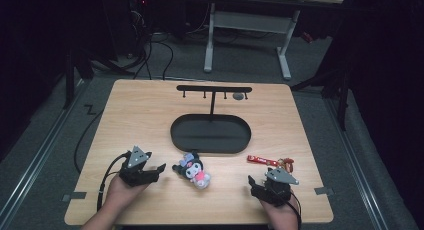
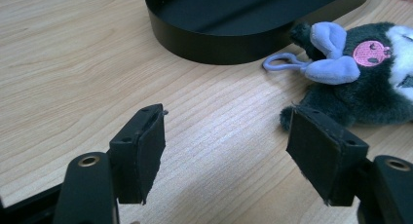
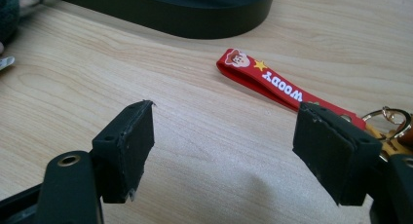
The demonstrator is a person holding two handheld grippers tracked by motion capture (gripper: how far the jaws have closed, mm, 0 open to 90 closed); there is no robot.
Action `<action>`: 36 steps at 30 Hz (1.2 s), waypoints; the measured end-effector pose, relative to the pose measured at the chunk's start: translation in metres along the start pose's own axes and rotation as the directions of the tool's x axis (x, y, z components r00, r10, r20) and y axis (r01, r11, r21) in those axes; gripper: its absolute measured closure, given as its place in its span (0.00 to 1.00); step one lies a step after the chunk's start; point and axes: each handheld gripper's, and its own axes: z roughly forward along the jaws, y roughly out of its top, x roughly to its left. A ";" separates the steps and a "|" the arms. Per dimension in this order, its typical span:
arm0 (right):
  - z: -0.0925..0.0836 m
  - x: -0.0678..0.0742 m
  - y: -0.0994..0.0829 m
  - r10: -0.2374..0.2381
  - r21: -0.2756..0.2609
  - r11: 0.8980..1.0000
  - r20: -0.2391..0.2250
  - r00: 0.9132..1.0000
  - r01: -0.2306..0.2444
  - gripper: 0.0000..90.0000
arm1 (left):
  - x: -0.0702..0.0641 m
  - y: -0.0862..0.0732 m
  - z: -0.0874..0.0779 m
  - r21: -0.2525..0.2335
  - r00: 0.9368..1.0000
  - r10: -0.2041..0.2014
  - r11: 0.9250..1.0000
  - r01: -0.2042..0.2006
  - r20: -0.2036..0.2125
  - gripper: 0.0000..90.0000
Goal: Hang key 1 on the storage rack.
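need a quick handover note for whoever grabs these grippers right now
Left gripper: open, empty, on the table beside the plush toy.
Right gripper: open, empty, near the red strap keychain.
Toy lies in front of the black tray, its purple loop toward the tray wall. The stand's hook bar rises behind.
Done: nothing picked up or hung yet.
Left: likely hang the toy and keychain on the hooks.

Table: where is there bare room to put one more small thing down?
The table is bare left of the black tray, and right of the tray up to the far edge. It is crowded in front: the plush toy and the red strap lie there.
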 end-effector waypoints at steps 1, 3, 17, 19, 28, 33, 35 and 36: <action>0.000 0.000 0.000 0.000 0.000 1.000 0.000 1.000 0.000 0.26 | 0.000 0.000 0.000 0.000 1.000 0.000 1.000 0.000 0.000 0.34; 0.001 -0.001 0.000 0.015 0.016 1.000 -0.010 1.000 -0.015 0.26 | 0.000 0.000 0.000 0.000 1.000 -0.002 1.000 0.002 0.002 0.34; 0.000 -0.005 0.008 0.043 0.100 0.994 -0.033 0.999 -0.039 0.34 | 0.002 -0.002 -0.003 0.001 1.000 -0.003 1.000 0.003 0.013 0.33; 0.002 -0.007 0.010 0.043 0.135 0.990 -0.032 0.999 -0.039 0.34 | 0.002 -0.002 -0.004 0.000 1.000 -0.006 1.000 0.006 0.014 0.33; 0.006 -0.011 0.020 -0.010 0.241 0.970 -0.021 1.000 0.015 0.33 | 0.002 -0.004 -0.004 0.005 1.000 0.009 1.000 -0.009 0.023 0.33; 0.006 -0.010 0.025 -0.021 0.277 0.960 -0.042 0.999 0.032 0.33 | 0.002 -0.004 -0.003 0.008 1.000 0.013 1.000 -0.013 0.025 0.33; 0.005 -0.009 0.029 -0.021 0.303 0.952 -0.056 0.998 0.037 0.32 | 0.001 -0.004 -0.002 0.011 0.999 0.018 1.000 -0.018 0.027 0.33; 0.005 -0.009 0.029 -0.021 0.303 0.952 -0.056 0.998 0.037 0.32 | 0.001 -0.004 -0.002 0.011 0.999 0.018 1.000 -0.018 0.027 0.33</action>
